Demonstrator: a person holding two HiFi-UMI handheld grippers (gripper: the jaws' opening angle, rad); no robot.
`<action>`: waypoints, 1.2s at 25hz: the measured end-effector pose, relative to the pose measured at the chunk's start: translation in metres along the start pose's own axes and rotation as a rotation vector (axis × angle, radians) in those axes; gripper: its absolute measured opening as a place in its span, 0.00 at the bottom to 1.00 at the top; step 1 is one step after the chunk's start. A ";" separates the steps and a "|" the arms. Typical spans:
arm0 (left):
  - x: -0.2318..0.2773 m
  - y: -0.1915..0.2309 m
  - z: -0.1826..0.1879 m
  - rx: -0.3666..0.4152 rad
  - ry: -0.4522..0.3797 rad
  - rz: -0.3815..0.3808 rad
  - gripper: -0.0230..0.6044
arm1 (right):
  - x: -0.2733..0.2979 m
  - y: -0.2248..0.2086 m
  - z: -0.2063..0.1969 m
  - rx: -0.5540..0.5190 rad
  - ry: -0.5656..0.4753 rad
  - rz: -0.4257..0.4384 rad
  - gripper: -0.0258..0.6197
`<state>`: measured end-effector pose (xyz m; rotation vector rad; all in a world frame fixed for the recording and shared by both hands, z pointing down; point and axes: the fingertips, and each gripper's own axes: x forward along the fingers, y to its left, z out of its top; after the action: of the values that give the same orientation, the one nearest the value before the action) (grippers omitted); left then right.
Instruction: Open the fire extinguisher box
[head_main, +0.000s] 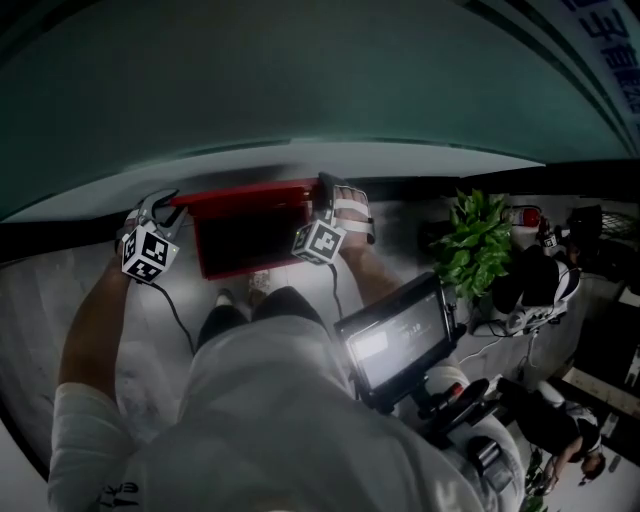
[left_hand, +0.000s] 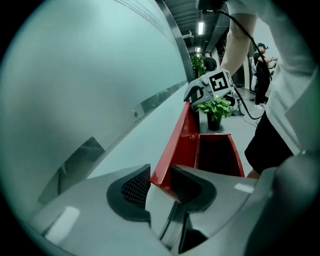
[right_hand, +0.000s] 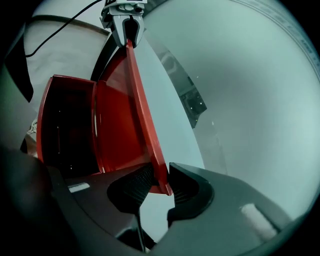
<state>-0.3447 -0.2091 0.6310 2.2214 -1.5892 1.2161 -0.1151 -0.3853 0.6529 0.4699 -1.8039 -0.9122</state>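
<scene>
Red fire extinguisher box (head_main: 245, 245) sits on the floor (head_main: 40, 290), right up against the pale wall (head_main: 300, 90). Its lid (right_hand: 127, 115) is up and standing close along the wall, with the dark inside showing. The left gripper (left_hand: 160, 182) has its fingers clamped on one corner of the lid's free edge, and the right gripper (right_hand: 159, 185) has its fingers pinched on the opposite corner
</scene>
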 end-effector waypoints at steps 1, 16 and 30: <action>0.000 0.002 0.001 -0.005 0.004 0.012 0.23 | 0.000 -0.002 0.001 0.003 -0.003 0.000 0.21; 0.011 0.037 0.003 -0.052 0.060 0.300 0.26 | 0.024 -0.018 0.011 0.074 -0.012 -0.038 0.24; 0.018 0.056 -0.002 -0.108 0.097 0.405 0.26 | 0.042 -0.028 0.020 0.165 0.039 -0.049 0.26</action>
<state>-0.3907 -0.2452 0.6269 1.7996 -2.0755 1.2688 -0.1532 -0.4243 0.6529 0.6342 -1.8466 -0.7846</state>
